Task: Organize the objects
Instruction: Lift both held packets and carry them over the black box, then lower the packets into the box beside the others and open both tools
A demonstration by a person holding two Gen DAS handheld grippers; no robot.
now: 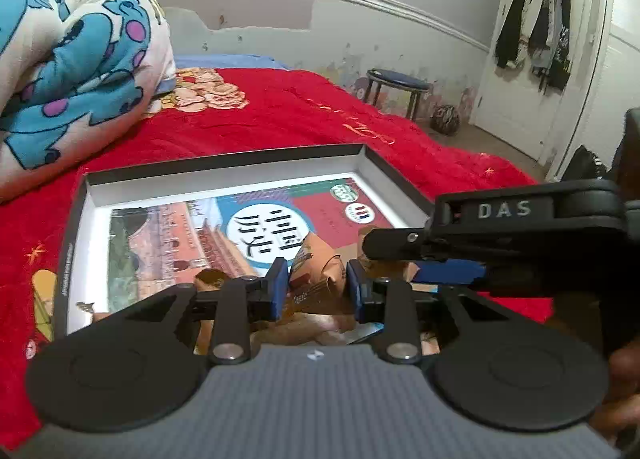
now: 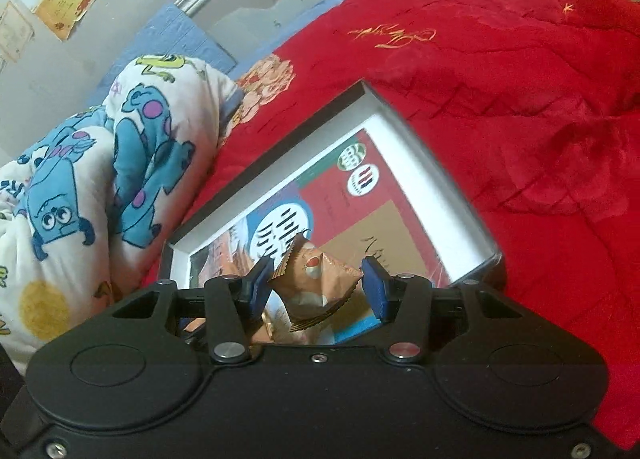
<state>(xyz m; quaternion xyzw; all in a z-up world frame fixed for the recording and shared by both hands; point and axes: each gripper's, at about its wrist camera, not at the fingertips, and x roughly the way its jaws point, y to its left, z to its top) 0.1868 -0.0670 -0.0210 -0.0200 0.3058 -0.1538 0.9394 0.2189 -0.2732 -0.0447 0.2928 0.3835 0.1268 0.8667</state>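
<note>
A shallow box (image 1: 224,179) with a dark rim and white inside lies on the red bedspread; a colourful book (image 1: 176,231) lies flat in it. My left gripper (image 1: 318,285) is shut on an orange snack packet (image 1: 316,271) above the box's near edge. My right gripper (image 2: 316,279) has its jaws apart around an orange snack packet (image 2: 316,279), which touches the left pad (image 2: 256,283); a gap shows at the right pad. The box (image 2: 280,131) and book (image 2: 360,195) show behind it. The right gripper also reaches in from the right in the left wrist view (image 1: 400,247).
A folded cartoon blanket (image 1: 72,59) lies left of the box, also in the right wrist view (image 2: 100,163). The red bedspread (image 1: 300,115) spreads around the box. A stool (image 1: 396,87) and a door hung with clothes (image 1: 532,27) stand at the far right.
</note>
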